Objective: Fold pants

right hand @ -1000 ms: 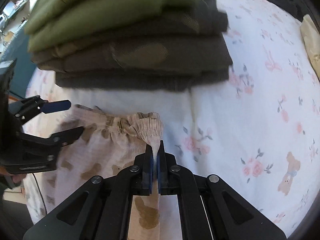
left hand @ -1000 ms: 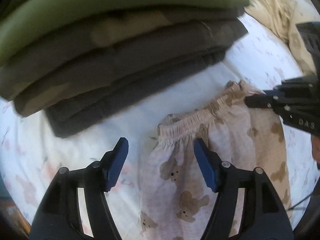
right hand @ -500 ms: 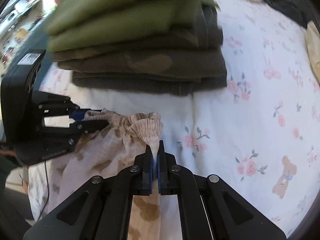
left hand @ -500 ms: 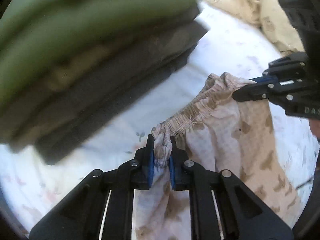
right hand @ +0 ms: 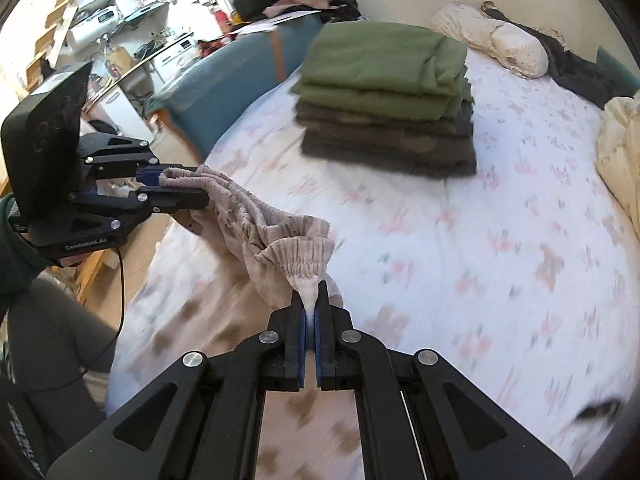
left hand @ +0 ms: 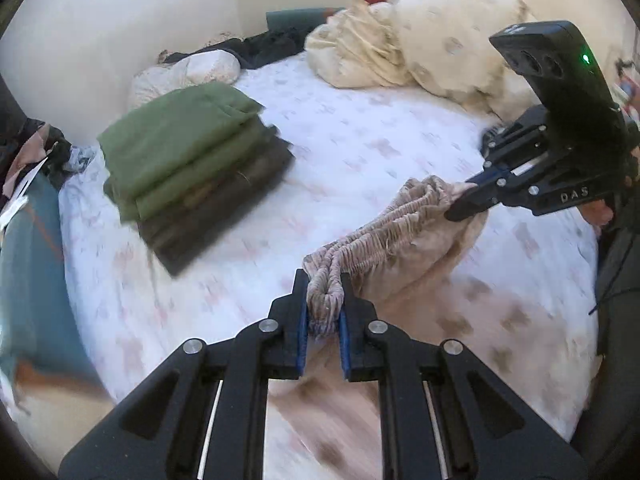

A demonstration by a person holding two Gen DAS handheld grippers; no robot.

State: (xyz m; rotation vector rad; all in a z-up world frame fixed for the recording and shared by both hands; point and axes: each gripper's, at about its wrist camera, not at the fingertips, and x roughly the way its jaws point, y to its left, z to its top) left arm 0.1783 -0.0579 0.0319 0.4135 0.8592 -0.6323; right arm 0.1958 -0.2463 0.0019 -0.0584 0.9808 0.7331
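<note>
The pants (left hand: pixel 404 236), pale with brown bear print, hang lifted above the bed (left hand: pixel 360 152), held by the elastic waistband at its two ends; the legs trail down toward the near edge, blurred. The left tongs (left hand: pixel 324 316) are pressed together on a bunched wad of waistband, a thick bite that should resist slipping. The right tongs (right hand: pixel 310 304) pinch a thin tab of fabric at the opposite end, a slighter hold. The waistband sags between them, not taut; in my judgement the two-corner grip serves to raise the garment and let it hang straight before it is laid flat for folding, and the folding itself is not yet begun. A stack of folded clothes (left hand: pixel 192 164), green over dark, sits on the bed at far left, well apart. Rumpled cream bedding (left hand: pixel 420 36) lies at the far side.
</note>
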